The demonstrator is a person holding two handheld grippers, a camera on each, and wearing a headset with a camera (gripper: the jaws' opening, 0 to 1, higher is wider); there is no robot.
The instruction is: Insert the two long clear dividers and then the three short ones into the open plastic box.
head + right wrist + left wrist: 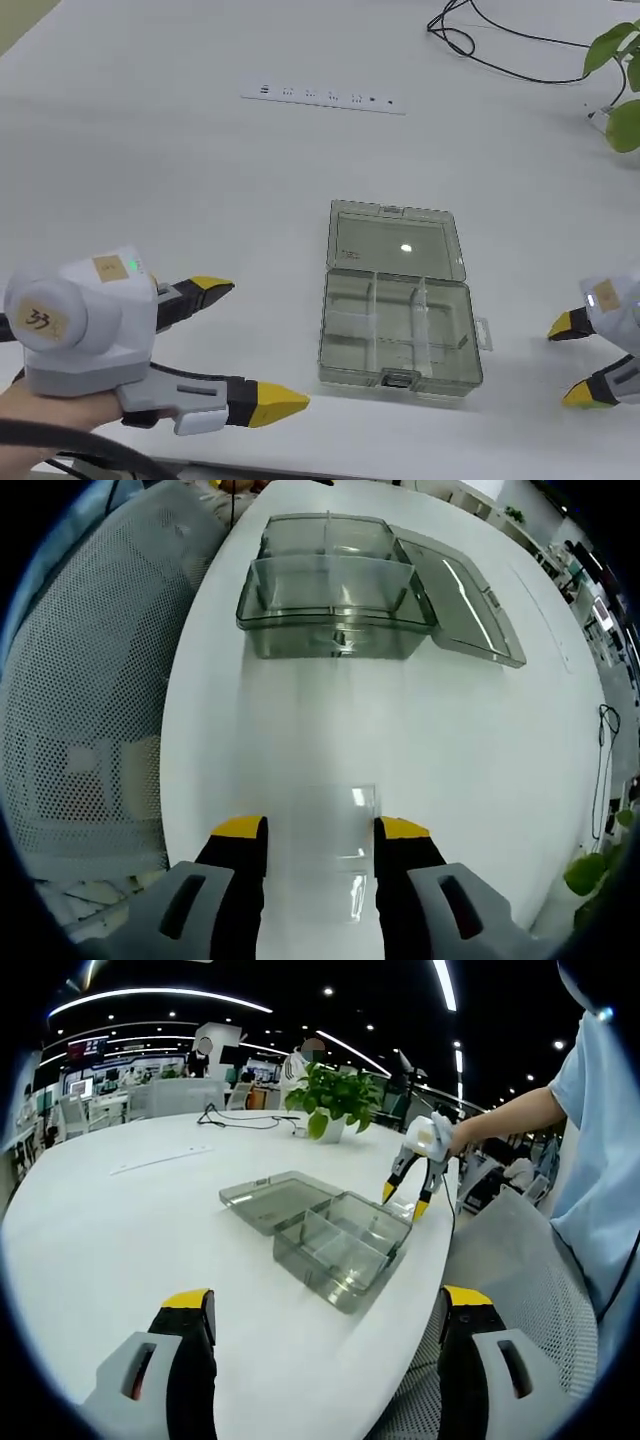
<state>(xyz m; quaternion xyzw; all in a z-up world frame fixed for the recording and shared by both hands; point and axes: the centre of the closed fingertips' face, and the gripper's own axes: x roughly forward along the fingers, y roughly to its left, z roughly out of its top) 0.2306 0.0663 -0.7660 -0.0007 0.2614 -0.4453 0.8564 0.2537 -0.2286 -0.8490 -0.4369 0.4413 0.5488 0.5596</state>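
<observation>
The open plastic box (pixel 400 325) (pixel 335 1240) (pixel 330 610) sits near the table's front edge, its lid (pixel 395 240) lying flat behind it. Clear dividers stand inside it and split it into compartments. My left gripper (pixel 247 345) (pixel 325 1298) is open, left of the box, holding nothing. Right of the box, my right gripper (pixel 572 360) (pixel 320 828) is also open. In the right gripper view, a clear divider piece (pixel 340 855) lies flat on the table between the jaws; I cannot tell if it touches them. The left gripper view shows the right gripper (pixel 410 1185) beyond the box.
A white power strip (pixel 323 97) lies at the back, with black cables (pixel 500 50) and a potted plant (pixel 620 70) at the far right. A mesh chair (pixel 90 730) stands by the table's edge. Bare table top (pixel 180 180) stretches left of the box.
</observation>
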